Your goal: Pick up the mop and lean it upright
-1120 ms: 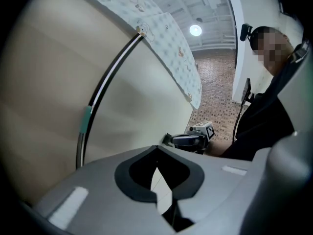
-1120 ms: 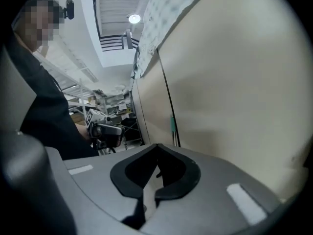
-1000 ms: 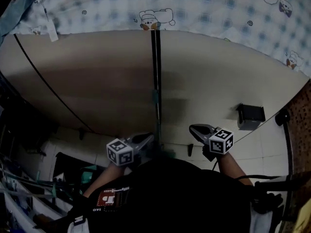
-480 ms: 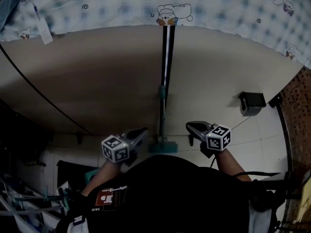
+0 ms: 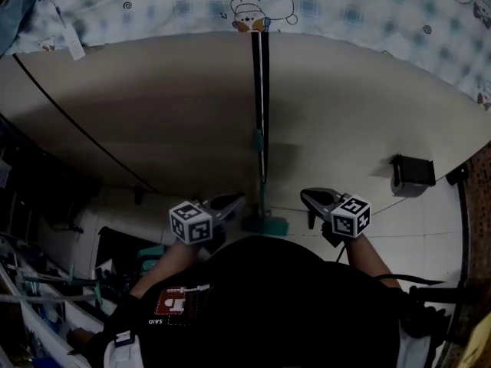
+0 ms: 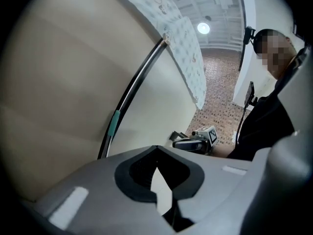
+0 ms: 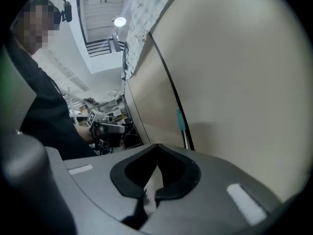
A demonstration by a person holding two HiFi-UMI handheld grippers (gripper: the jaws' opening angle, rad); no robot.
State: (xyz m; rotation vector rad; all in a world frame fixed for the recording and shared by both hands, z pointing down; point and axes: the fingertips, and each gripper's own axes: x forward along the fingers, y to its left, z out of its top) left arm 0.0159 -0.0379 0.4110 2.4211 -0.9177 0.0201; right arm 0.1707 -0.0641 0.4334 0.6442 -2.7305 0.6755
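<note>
The mop (image 5: 260,129) stands upright against the beige wall, its dark handle with a teal sleeve (image 5: 258,139) running up to the patterned cloth. Its teal head (image 5: 265,225) rests low at the wall's foot. My left gripper (image 5: 236,199) is shut and empty, just left of the mop head. The right gripper (image 5: 305,196) is shut and empty too, a little right of it. Neither touches the mop. The left gripper view shows the handle (image 6: 131,88) ahead of the shut left gripper (image 6: 156,151), with the right gripper (image 6: 193,142) beyond. The right gripper view shows the handle (image 7: 168,89) past the shut right gripper (image 7: 157,148).
A chequered cloth with cartoon prints (image 5: 345,6) hangs along the top of the wall. A black box (image 5: 413,173) sits at the right, near brown speckled flooring (image 5: 479,175). A thin black cable (image 5: 77,129) crosses the wall at left. A rack with clutter (image 5: 46,290) fills the lower left.
My left gripper has drawn back to the left, away from the mop handle. The mop's teal head has come into view, and the mop stays leaning on the wall.
</note>
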